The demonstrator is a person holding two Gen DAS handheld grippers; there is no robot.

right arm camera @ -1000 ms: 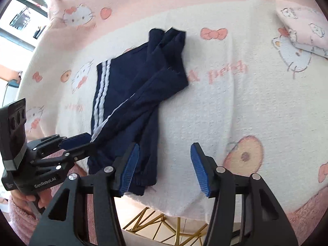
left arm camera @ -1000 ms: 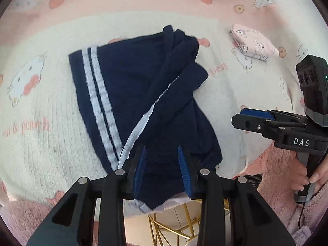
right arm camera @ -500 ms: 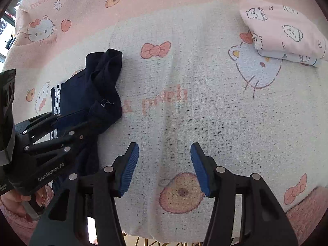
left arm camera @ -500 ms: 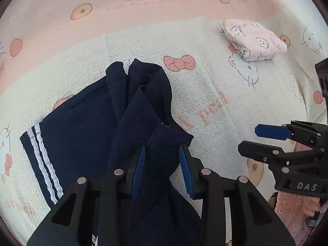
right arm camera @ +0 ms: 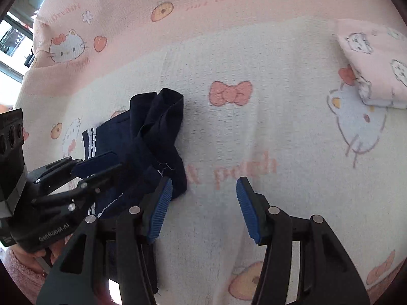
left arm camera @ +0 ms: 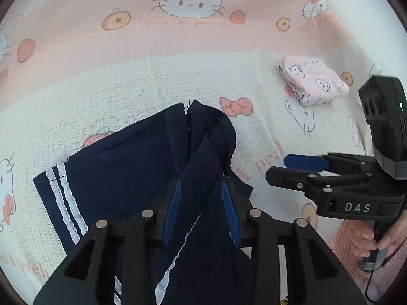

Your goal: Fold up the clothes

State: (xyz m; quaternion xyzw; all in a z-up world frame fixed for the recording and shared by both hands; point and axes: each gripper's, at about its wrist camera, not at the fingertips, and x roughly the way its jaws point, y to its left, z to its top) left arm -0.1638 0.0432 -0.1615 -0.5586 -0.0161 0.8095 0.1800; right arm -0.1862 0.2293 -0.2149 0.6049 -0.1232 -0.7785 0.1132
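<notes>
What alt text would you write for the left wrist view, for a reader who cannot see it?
A crumpled navy blue garment with white stripes lies on a cream and pink cartoon-cat blanket, under the left gripper, whose blue pads stand apart above it. The right gripper hovers at the right edge, and a folded pink printed cloth lies behind it.

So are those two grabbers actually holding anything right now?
The left gripper has navy shorts between its jaws; whether they pinch the fabric cannot be told. The right gripper is open, holding nothing.
</notes>
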